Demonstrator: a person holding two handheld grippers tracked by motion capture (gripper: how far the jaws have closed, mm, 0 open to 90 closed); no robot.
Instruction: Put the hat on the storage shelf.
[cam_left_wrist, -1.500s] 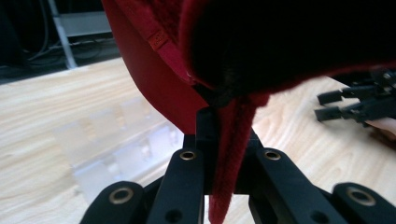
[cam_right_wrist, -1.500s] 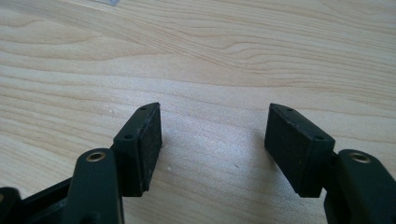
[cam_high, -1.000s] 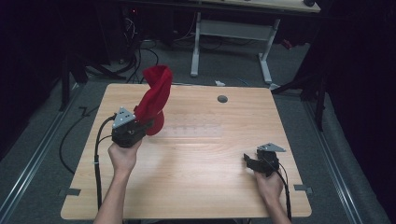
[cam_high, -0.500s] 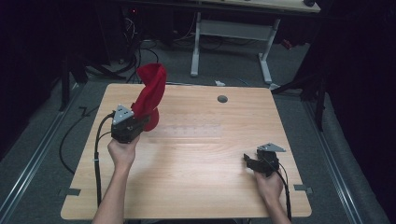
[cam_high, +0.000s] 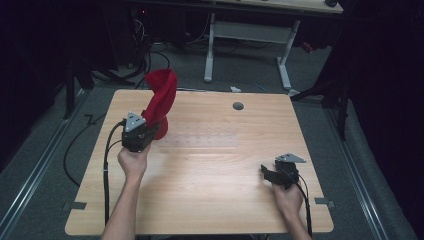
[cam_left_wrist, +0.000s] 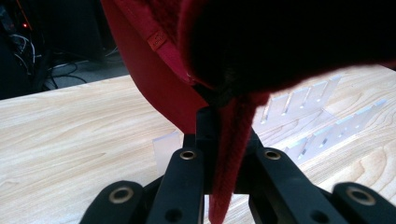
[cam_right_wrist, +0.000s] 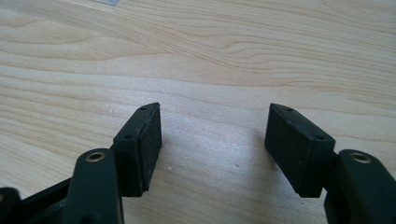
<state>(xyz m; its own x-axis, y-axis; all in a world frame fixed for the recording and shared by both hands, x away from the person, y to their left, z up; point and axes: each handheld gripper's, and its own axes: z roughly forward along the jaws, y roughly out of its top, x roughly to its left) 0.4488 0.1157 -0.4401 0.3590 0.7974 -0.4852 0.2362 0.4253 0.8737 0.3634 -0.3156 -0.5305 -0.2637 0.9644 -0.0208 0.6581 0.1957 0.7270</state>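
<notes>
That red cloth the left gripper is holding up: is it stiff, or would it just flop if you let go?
Probably floppy: the red cloth bends and folds above the left gripper, and its hem pinches flat between the jaws. It seems light, since one pinch carries it. Let go, it would likely slump onto the table, not roll.

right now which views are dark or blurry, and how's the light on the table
High view: table evenly lit, room around it nearly black. Left gripper view: red cloth so close it blurs, its underside in deep shadow. Right gripper view: sharp wood grain, soft shadow beside the fingers.
</notes>
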